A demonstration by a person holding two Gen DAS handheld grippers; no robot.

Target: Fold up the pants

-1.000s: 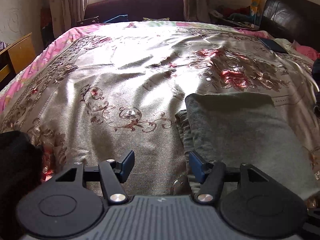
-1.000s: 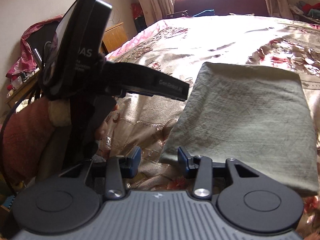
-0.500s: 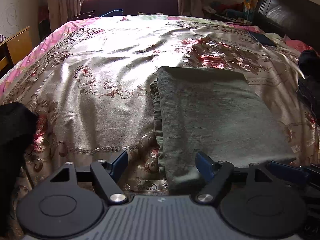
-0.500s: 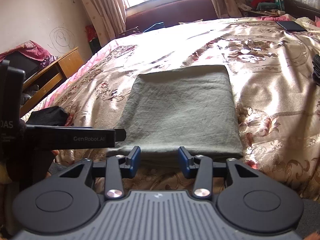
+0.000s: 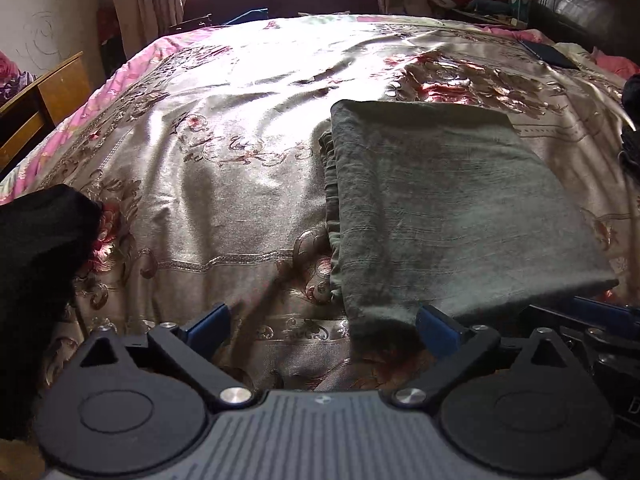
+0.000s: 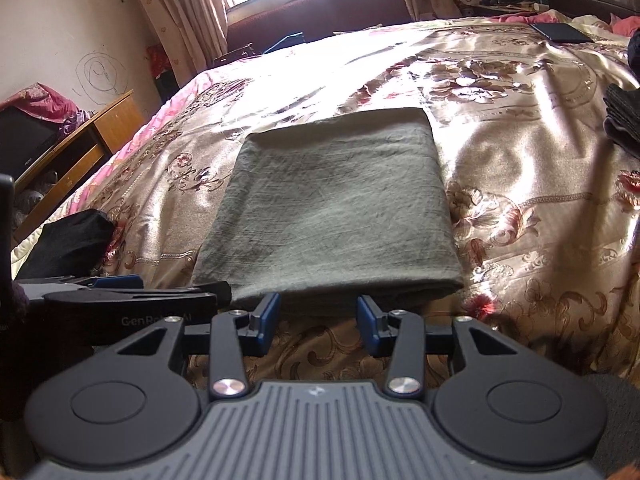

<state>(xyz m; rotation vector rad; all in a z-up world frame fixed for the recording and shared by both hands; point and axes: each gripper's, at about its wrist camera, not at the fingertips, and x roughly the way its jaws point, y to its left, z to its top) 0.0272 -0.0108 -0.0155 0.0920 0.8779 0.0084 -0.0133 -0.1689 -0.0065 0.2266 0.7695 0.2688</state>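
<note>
The grey-green pants [image 6: 336,204] lie folded into a flat rectangle on the floral bedspread [image 6: 520,152]. In the left wrist view the pants [image 5: 448,208] lie right of centre. My left gripper [image 5: 320,328] is open and empty, just before the fold's near left corner. My right gripper [image 6: 318,318] is open and empty, just short of the fold's near edge. The left gripper also shows in the right wrist view [image 6: 132,292], low at the left beside the pants.
A black garment [image 6: 68,240] lies on the bed's near left edge. A dark folded pile [image 6: 624,120] sits at the right. A wooden desk [image 6: 76,148] stands left of the bed. A dark flat object [image 6: 560,32] lies far right near the headboard [image 5: 588,4].
Both grippers have drawn back toward the near edge of the bed. The folded pants lie still. The left gripper's jaws have spread wider.
</note>
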